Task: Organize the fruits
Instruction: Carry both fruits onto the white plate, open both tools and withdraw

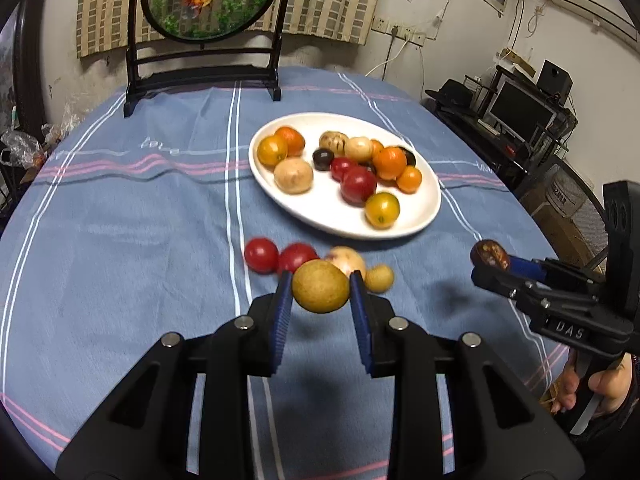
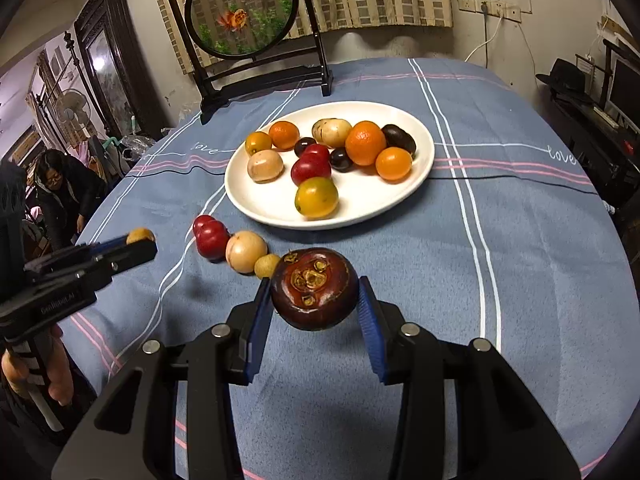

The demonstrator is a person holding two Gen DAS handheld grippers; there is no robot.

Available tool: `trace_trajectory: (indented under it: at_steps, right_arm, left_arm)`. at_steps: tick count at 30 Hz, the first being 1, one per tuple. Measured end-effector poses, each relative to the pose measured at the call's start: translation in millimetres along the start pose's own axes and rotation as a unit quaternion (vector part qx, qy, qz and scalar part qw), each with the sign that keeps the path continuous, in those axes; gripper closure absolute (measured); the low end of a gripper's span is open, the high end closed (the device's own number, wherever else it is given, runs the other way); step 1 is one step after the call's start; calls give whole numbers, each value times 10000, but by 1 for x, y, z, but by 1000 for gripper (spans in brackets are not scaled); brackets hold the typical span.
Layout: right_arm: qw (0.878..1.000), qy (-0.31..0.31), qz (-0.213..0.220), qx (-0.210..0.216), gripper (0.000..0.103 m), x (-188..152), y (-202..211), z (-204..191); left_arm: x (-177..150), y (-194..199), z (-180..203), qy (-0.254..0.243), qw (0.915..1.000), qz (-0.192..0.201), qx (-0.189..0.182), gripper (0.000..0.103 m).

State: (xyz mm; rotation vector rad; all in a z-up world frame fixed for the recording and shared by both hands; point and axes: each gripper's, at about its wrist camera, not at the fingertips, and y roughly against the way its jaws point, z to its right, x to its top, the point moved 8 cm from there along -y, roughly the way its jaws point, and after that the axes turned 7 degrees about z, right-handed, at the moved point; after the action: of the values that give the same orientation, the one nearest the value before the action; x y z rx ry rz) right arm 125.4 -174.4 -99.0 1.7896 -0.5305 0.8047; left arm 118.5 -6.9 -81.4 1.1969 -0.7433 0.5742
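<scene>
My left gripper (image 1: 321, 286) is shut on a small yellow-brown round fruit (image 1: 320, 286), held above the cloth; in the right wrist view that left gripper (image 2: 141, 240) shows at the left with the fruit (image 2: 140, 235) at its tips. My right gripper (image 2: 314, 292) is shut on a dark purple mangosteen (image 2: 314, 288), also seen in the left wrist view, where the right gripper (image 1: 489, 261) carries the mangosteen (image 1: 490, 255) at the right. A white plate (image 2: 276, 208) holds several oranges, red, dark and tan fruits. Two red fruits (image 2: 210, 236), a tan fruit (image 2: 245, 251) and a small yellow one (image 2: 266, 266) lie on the cloth in front of the plate.
The table wears a blue striped cloth (image 2: 520, 260). A round goldfish screen on a black stand (image 2: 248, 12) stands at the far edge. A person (image 2: 60, 192) bends at the far left, off the table. Shelves with a monitor (image 1: 520, 108) stand to the right.
</scene>
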Motion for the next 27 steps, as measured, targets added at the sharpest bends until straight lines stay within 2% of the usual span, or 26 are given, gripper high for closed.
trace_trajectory:
  at_steps: [8, 14, 19, 26, 27]
  right_arm:
    - [9997, 229, 39, -51, 61, 32, -13, -5]
    - [9995, 265, -34, -166, 61, 64, -47, 0]
    - [9989, 240, -158, -372, 61, 81, -85, 12]
    - [9984, 165, -344, -419, 61, 81, -111, 23]
    - [9983, 174, -357, -421, 61, 81, -113, 23]
  left_arm:
    - [55, -35, -2, -79, 9998, -60, -148, 74]
    - [96, -99, -8, 95, 9991, -400, -125, 74]
    - [105, -148, -8, 138, 9976, -678, -40, 73]
    - [100, -178, -8, 191, 9957, -909, -36, 73]
    - [101, -179, -8, 184, 9957, -903, -7, 67]
